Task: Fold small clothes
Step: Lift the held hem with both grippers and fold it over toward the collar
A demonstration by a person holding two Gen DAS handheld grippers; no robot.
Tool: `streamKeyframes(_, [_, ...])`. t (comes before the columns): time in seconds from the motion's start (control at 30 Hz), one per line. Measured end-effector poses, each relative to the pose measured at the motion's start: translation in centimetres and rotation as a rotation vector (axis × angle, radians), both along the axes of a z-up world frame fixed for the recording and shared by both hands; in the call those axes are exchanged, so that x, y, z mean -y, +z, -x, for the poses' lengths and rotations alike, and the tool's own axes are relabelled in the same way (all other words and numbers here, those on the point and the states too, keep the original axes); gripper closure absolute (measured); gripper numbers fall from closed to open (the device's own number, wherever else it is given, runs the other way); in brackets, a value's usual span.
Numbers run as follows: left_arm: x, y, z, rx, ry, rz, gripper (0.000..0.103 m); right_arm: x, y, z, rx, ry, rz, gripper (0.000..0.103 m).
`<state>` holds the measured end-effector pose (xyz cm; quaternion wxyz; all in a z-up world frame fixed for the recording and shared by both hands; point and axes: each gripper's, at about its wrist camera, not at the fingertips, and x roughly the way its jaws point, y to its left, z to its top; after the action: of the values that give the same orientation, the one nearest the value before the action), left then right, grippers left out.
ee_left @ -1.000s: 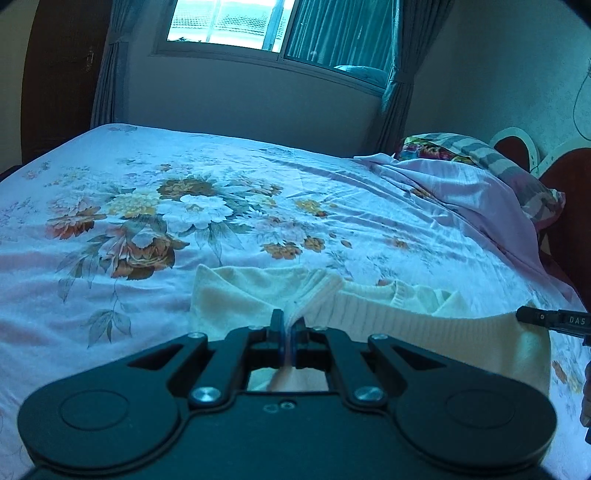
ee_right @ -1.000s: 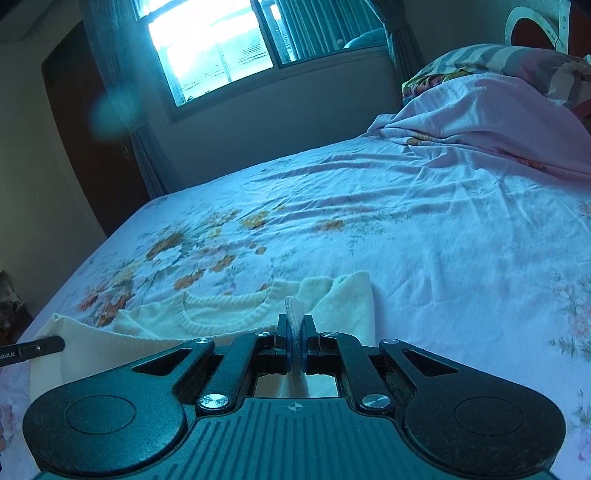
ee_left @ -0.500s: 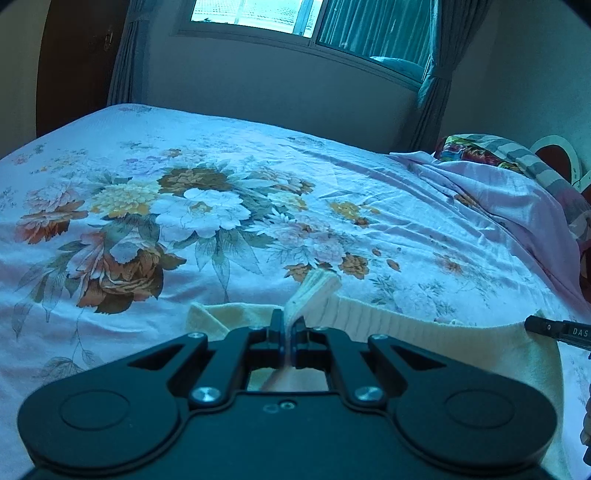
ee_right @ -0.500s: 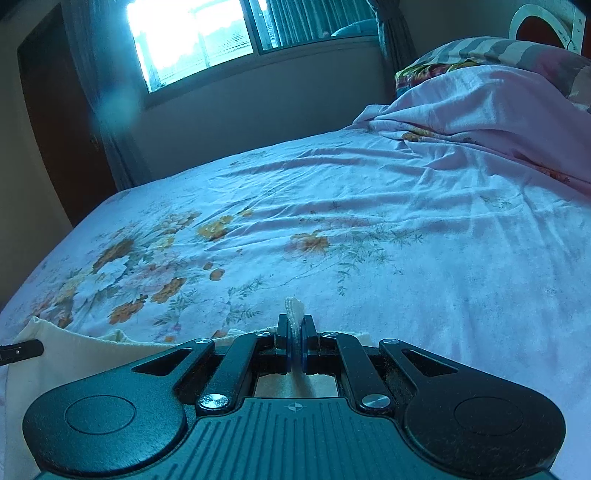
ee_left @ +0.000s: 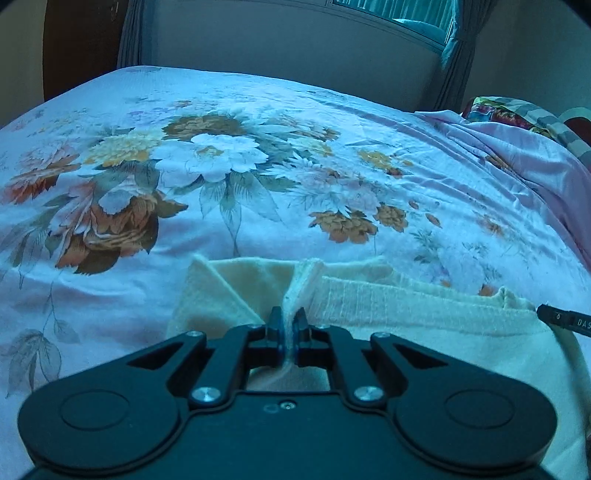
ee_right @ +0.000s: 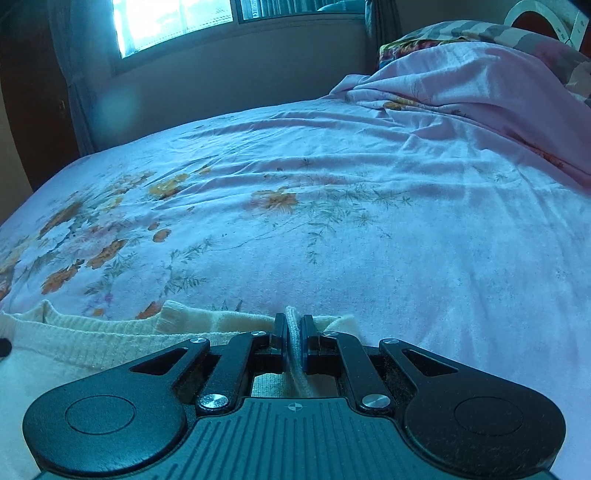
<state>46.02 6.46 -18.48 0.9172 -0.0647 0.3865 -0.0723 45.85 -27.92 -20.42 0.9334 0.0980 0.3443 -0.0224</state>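
Your left gripper (ee_left: 287, 325) has its jaws beginning to part, though a ridge of the cream sweater (ee_left: 424, 317) is still pinched between them. Your right gripper (ee_right: 293, 332) has its jaws pressed together on another fold of the same sweater (ee_right: 74, 343). The sweater lies across the bottom of both frames on the flowered bedspread (ee_left: 229, 158). A bunched pink blanket (ee_right: 461, 81) and a pillow (ee_left: 517, 114) sit at the upper right, under the window (ee_right: 173, 18).
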Motion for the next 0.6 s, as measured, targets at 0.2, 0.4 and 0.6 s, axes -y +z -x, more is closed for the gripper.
streamKeyframes(0.2, [-2.4,0.6,-0.2,-0.086,0.046,0.163,0.09,0.7,1.0,1.0,-0.014,-0.017,-0.051,0.098])
streamKeyframes(0.4, [-4.8,0.2,1.1,-0.179,0.033,0.312,0.089,2.0,1.6,3.7,-0.054,0.034,-0.181,0.098])
streamKeyframes(0.6, [-6.7,-0.3,4.0,-0.249,-0.002,0.401,0.089,3.0,1.9,6.7,-0.086,0.068,-0.243,0.098])
